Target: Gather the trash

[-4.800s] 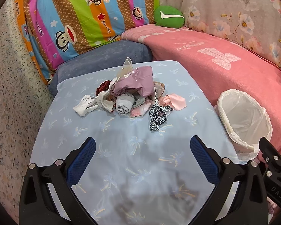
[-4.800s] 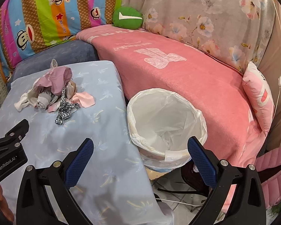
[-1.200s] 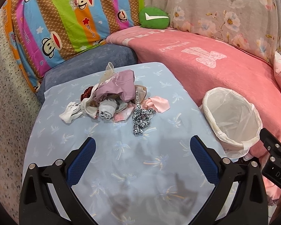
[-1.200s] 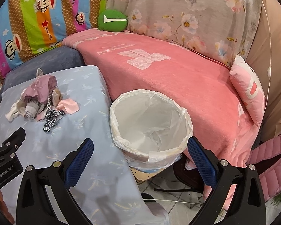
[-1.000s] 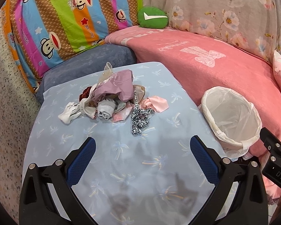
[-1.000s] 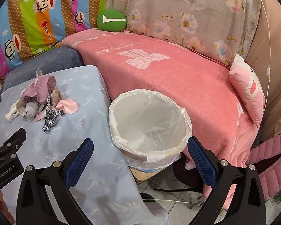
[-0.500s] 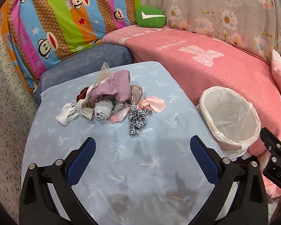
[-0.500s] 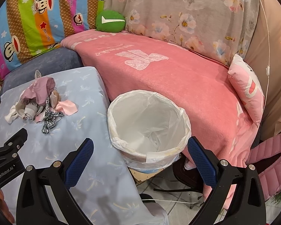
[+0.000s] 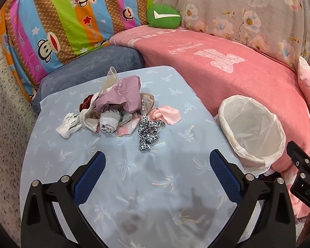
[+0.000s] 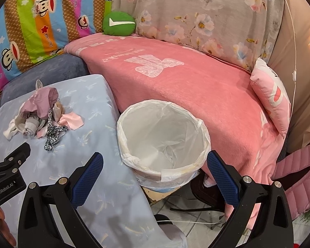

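A heap of crumpled trash (image 9: 115,107) is seen toward the far edge of a table covered in pale blue cloth (image 9: 155,175) printed with faint palm shapes. Topmost in the heap is a creased mauve plastic bag (image 9: 122,95); a rolled grey fabric piece (image 9: 108,123), a white glove-like item (image 9: 68,126) at the left side, a flat pink cloth with a pinked edge (image 9: 167,115) and a knotted leopard-print strip (image 9: 147,132) on the near side are also made out. Just off the table's right edge, a round bin lined with a thin, wrinkled white bag (image 10: 163,138) is stood, empty inside. A fleecy pink blanket (image 10: 186,78) is spread behind it. The left gripper (image 9: 155,165) is held spread wide above the table's near part, nothing between its blue textured pads (image 9: 91,173). The right gripper (image 10: 155,167) is likewise spread, empty, over the bin's near rim.
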A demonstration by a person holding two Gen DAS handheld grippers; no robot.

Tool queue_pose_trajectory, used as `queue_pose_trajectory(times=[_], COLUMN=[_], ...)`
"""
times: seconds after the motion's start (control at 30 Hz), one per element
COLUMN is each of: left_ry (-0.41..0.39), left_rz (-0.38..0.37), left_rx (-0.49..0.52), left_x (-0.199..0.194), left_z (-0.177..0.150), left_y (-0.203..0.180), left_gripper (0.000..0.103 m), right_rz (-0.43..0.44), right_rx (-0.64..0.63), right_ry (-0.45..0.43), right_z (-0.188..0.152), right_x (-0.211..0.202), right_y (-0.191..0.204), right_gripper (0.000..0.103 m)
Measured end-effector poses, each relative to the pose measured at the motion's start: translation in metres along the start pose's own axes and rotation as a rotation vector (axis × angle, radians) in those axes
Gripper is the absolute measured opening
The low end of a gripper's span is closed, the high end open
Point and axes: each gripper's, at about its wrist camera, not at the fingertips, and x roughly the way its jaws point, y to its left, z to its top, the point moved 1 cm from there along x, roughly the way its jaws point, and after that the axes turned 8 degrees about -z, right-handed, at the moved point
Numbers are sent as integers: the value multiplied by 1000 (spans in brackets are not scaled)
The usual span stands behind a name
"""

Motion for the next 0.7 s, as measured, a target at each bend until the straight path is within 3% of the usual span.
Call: queue_pose_trajectory(times=[0.53,0.7], left_ry=[6,1], left_rz=[-17,24], left_rx=[-8,-23], left_x=[9,14], left_z=[5,9], left_y=[13,31], left_gripper=[96,96], right_rz=[5,51], right_rx=[-2,21], right_ry=[5,-7], right_z=[3,10], right_x=[4,3], right_y=[14,26], right_gripper=[97,97])
